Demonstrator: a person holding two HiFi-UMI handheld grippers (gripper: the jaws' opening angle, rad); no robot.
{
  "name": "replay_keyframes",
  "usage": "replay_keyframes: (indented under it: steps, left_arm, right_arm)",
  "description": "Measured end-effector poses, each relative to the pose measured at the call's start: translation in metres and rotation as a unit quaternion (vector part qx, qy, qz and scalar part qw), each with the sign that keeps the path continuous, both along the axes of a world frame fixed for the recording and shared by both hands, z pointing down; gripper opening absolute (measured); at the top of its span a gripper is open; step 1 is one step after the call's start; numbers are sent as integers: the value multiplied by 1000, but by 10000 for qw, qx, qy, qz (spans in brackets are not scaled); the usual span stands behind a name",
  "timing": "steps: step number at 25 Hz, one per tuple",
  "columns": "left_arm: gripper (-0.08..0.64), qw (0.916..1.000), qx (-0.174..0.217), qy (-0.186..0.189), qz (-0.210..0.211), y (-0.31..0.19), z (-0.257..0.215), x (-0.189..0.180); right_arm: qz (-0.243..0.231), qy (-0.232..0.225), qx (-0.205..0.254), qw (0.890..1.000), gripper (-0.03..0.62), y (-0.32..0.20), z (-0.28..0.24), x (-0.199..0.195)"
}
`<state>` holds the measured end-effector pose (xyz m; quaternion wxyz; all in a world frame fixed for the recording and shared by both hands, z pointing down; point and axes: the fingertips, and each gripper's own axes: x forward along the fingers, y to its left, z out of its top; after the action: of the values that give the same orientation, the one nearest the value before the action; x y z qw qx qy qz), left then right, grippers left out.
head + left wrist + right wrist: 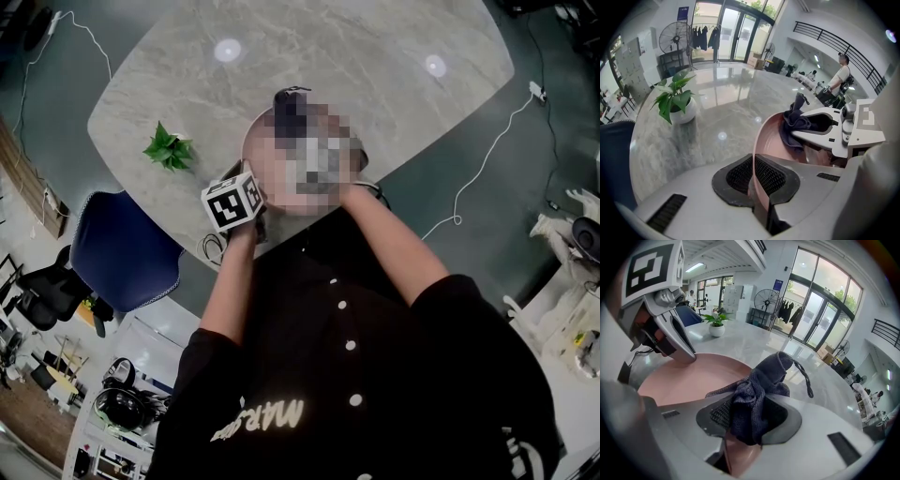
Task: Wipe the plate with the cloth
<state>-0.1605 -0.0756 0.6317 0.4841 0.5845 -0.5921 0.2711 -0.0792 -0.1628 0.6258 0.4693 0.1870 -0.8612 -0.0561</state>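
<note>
Pink plate (771,138) pinched at rim in left tongs (753,163) — dark cloth (757,385) clamped in right tongs (746,411).

The table (375,112) has a grey, marbled, glossy top with rounded corners. Two bright spots of light reflect off its far half, one towards each side. A small plant (169,148) in a white pot stands upright on the top, near the table's left edge in the head view. The pink plate (693,378) is over the near part of the top, to the right of the plant and apart from it. Whether it rests on the table cannot be told.
</note>
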Motion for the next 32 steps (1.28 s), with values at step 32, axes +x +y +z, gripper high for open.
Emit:
replay_keyframes:
  steps: [32]
  left_arm:
    - [29, 9998, 74, 11, -185, -1, -3, 0]
  right_arm:
    - [-105, 658, 205, 9976, 138, 3, 3, 49]
